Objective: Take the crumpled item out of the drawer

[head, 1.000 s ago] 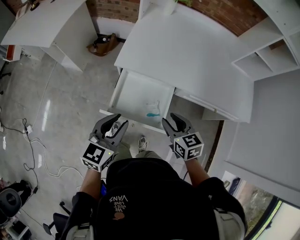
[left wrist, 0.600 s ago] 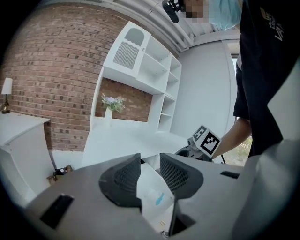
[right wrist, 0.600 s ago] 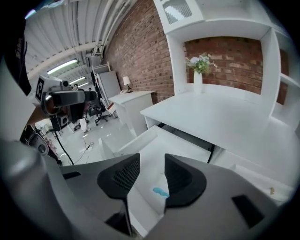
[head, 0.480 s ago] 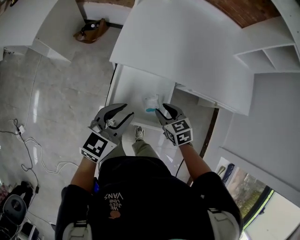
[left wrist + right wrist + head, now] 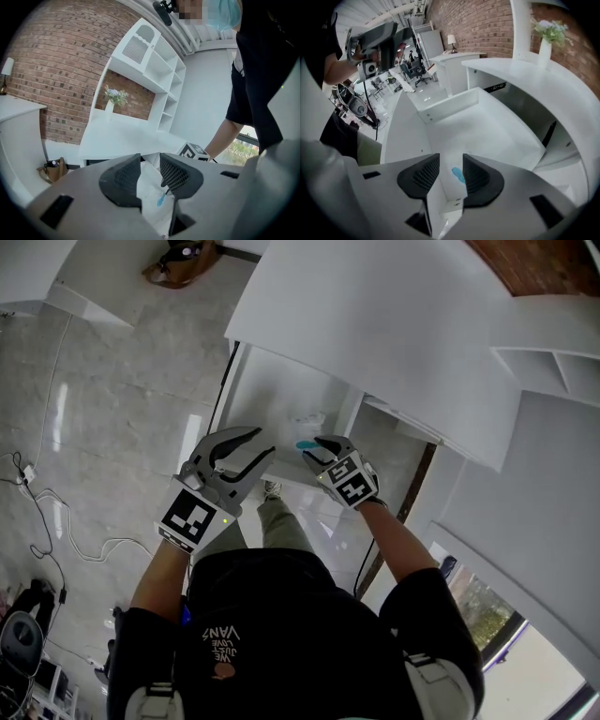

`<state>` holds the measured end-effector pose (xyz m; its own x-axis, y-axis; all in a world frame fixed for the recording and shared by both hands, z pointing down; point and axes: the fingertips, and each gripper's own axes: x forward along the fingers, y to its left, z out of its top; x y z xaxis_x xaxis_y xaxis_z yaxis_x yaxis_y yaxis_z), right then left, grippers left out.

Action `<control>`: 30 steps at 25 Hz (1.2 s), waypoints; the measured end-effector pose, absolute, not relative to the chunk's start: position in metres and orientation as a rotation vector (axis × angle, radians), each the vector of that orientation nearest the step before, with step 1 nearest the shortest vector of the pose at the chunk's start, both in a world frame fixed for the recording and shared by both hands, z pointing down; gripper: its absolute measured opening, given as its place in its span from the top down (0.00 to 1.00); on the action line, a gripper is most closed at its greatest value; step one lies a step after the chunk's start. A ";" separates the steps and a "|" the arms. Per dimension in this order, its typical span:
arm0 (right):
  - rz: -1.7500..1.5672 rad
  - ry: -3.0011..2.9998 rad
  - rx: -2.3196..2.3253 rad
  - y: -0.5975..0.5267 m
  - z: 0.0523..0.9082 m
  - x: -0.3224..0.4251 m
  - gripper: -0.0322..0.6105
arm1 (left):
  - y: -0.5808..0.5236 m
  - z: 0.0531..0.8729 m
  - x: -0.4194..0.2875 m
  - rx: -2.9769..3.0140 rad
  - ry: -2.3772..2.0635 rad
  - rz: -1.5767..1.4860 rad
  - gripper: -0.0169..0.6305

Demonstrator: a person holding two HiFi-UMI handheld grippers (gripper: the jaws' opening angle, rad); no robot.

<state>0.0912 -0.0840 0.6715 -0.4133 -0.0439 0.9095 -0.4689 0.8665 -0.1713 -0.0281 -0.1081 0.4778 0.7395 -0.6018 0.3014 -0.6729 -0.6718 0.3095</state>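
Note:
The crumpled item [image 5: 306, 424] is a white, thin wad with a blue patch [image 5: 306, 444]. It lies in the open white drawer [image 5: 258, 395], near the front wall on the right side. My right gripper [image 5: 308, 450] hangs open over the drawer's front edge, with the blue patch [image 5: 458, 175] showing in the gap between its jaws. My left gripper [image 5: 263, 447] is open to the left of it, above the drawer front. In the left gripper view the crumpled item [image 5: 151, 185] shows between that gripper's fingers [image 5: 176, 174], well beyond them.
The drawer sticks out from under a white desk top [image 5: 375, 324]. White shelving [image 5: 553, 371] stands at the right. Grey floor with cables [image 5: 56, 521] lies at the left, and a brown bag [image 5: 178, 259] sits at the top. The person's leg and shoe [image 5: 272, 491] are below the drawer.
Both grippers have moved forward to the drawer. The right one has gone from in front of the drawer to right over the crumpled item. The head view has shifted forward.

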 end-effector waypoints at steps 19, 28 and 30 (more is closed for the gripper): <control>0.052 -1.673 -0.298 -0.043 0.769 0.091 0.79 | -0.113 0.514 -0.060 2.454 -1.039 0.165 0.81; -0.002 -1.621 -0.345 -0.040 0.793 0.096 0.82 | -0.106 0.522 -0.059 2.450 -1.021 0.163 0.81; -0.008 -1.618 -0.328 -0.041 0.796 0.095 0.87 | -0.105 0.522 -0.060 2.439 -1.022 0.155 0.81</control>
